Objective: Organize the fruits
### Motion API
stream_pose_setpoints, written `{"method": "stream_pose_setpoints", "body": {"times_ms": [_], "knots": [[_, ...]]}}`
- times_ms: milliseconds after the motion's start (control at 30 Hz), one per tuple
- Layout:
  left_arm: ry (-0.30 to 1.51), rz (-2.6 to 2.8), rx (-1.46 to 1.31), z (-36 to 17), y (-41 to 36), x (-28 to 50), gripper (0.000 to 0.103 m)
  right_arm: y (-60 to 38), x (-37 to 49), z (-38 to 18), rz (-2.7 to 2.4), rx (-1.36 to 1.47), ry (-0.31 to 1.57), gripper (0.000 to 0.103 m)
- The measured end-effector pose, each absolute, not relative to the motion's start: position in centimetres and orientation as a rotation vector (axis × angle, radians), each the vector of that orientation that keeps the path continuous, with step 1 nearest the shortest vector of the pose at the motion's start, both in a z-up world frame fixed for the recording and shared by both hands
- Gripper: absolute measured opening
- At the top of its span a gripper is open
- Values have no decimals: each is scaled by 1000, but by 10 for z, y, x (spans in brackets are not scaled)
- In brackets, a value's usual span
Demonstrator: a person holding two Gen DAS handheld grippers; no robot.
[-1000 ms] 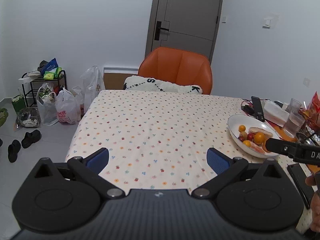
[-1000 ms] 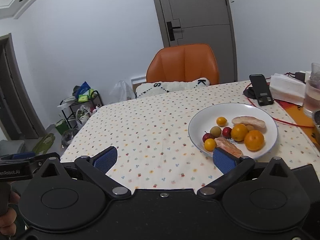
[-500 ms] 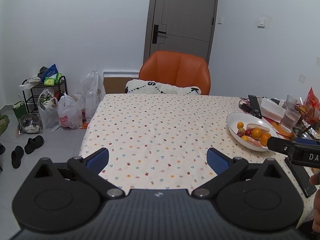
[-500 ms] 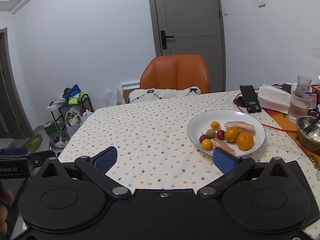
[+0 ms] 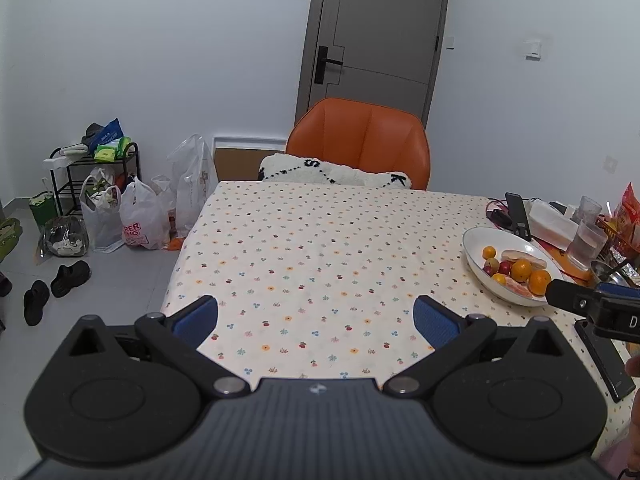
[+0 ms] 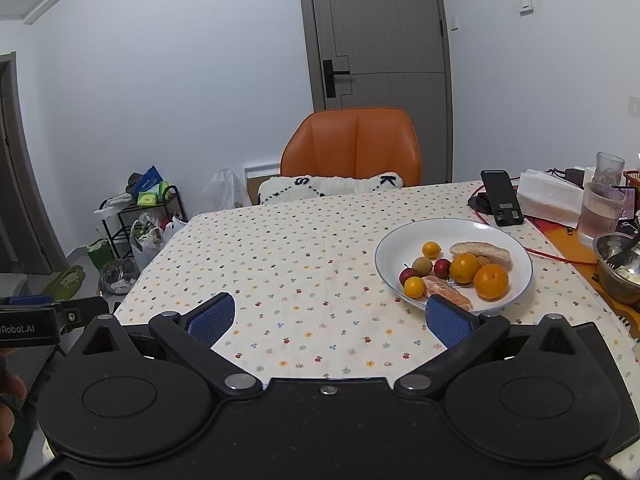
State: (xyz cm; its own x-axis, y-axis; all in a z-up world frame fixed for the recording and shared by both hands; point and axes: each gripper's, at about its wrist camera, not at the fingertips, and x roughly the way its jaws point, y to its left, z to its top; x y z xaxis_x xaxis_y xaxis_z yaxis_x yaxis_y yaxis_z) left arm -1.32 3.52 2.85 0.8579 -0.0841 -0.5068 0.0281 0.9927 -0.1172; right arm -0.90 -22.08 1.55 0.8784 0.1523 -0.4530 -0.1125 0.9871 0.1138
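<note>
Both grippers hover over the near edge of the surface [image 6: 304, 248], nothing held: left gripper [image 5: 316, 318] fingers spread wide and empty, right gripper [image 6: 328, 318] the same. The fruit sits in the white plate [image 6: 404, 240] on the right side of the surface, just ahead of the right gripper's right finger [image 6: 450, 322]. Two oranges [image 6: 491, 281] touch each other near the plate's front; small yellow and red fruits [image 6: 414, 287] cluster to their left, a peeled segment [image 6: 446, 297] lies at the front rim, and a pale long piece [image 6: 480, 251] at the back. Oranges look firm and round, likely to roll, so pinch across the middle. Small ones are light and smooth and may slip. The segment is probably soft, so squeeze gently. The plate looks breakable.
</note>
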Motion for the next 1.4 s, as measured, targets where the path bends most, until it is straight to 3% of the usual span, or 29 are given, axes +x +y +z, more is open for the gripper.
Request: {"method": "stream_pose_setpoints", "body": {"times_ms": [1400], "knots": [[537, -78, -95, 29, 27, -13, 103, -229, -8, 20, 124, 79, 460, 103]]}}
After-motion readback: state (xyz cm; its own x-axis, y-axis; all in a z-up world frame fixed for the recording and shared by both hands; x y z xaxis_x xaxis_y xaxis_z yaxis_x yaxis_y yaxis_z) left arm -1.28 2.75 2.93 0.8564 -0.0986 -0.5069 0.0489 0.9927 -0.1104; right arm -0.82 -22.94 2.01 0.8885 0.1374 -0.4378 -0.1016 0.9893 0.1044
